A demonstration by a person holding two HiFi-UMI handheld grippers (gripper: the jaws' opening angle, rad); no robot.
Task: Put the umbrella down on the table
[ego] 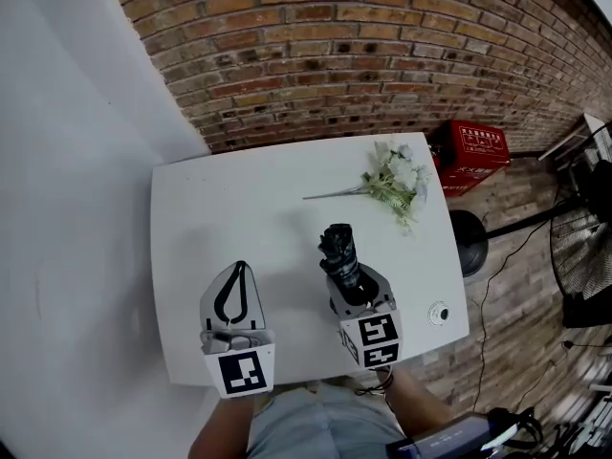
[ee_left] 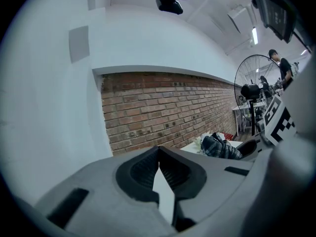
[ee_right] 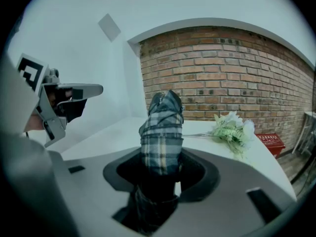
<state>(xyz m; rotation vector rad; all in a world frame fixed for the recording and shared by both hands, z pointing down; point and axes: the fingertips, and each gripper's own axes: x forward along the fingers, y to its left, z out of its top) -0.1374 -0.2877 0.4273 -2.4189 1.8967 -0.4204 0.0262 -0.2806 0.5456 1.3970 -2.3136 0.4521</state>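
A folded umbrella (ego: 339, 249) in dark plaid cloth sticks out forward from my right gripper (ego: 347, 285), which is shut on its lower end, above the near right part of the white table (ego: 249, 199). In the right gripper view the umbrella (ee_right: 162, 132) rises between the jaws of the right gripper (ee_right: 160, 169) and hides what lies behind it. My left gripper (ego: 238, 268) hovers to the left of it, shut, with nothing between its fingers. The left gripper view shows the left gripper (ee_left: 159, 149) with its tips touching, and the umbrella (ee_left: 220, 146) off to the right.
A bunch of white artificial flowers (ego: 394, 182) lies at the table's far right. A small round object (ego: 439, 314) sits near the right front corner. Beyond the table are a red crate (ego: 470, 153), a dark round base (ego: 469, 242), a fan (ego: 585, 266) and a brick wall (ego: 382, 46).
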